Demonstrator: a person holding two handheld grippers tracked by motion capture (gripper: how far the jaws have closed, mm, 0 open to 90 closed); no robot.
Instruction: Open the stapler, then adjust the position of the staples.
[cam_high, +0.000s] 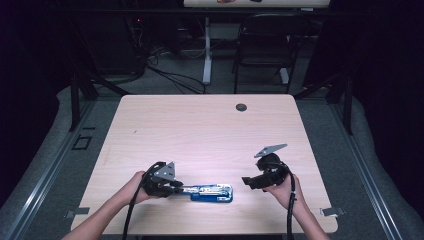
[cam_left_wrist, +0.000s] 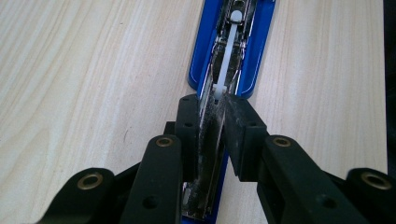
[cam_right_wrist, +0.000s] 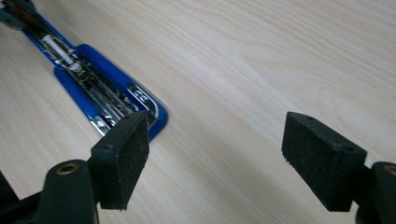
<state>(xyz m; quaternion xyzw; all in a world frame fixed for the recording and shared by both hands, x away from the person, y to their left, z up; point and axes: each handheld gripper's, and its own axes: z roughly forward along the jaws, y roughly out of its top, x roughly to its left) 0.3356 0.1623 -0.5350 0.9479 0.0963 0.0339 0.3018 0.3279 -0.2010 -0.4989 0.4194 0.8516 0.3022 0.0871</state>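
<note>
While the table (cam_high: 200, 125) bears a blue stapler (cam_high: 212, 193) lying opened out near its six o'clock edge, the left gripper (cam_high: 176, 184) clamps the stapler's metal end at nine o'clock; the right gripper (cam_high: 246, 181), jaws spread and empty, hangs at the stapler's three o'clock.

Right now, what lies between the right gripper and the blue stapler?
Nothing: in the high view only bare table separates the right gripper from the stapler. The right gripper view shows the same bare wood.

stapler (cam_left_wrist: 233, 51) cut off at top edge, its rear hidden between left hand-held gripper (cam_left_wrist: 212, 116) pads
</note>
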